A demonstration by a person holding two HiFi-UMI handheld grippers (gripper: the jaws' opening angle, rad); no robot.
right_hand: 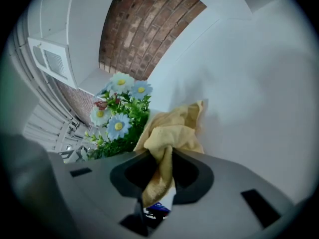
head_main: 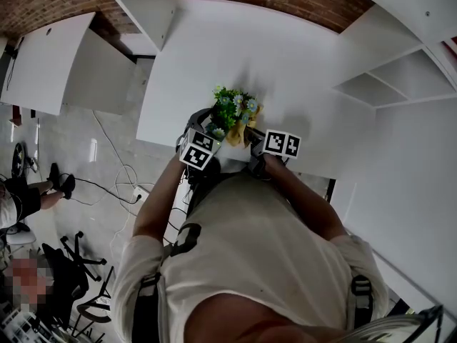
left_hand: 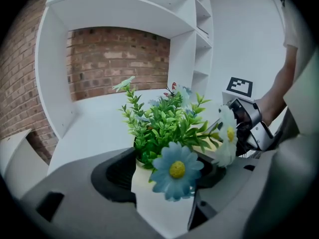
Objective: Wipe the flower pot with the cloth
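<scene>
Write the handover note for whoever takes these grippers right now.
Left gripper: shut on the white flower pot of artificial daisies, at the white table's front edge.
Right gripper: shut on the crumpled yellow cloth, held beside the foliage.
Done: both things gripped; wiped area cannot be judged.
Left: rub the cloth round the pot's wall.

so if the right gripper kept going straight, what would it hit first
Beyond the cloth the right gripper holds, probably the bare white table; the plant sits left of its line, though depth is unclear.
</scene>
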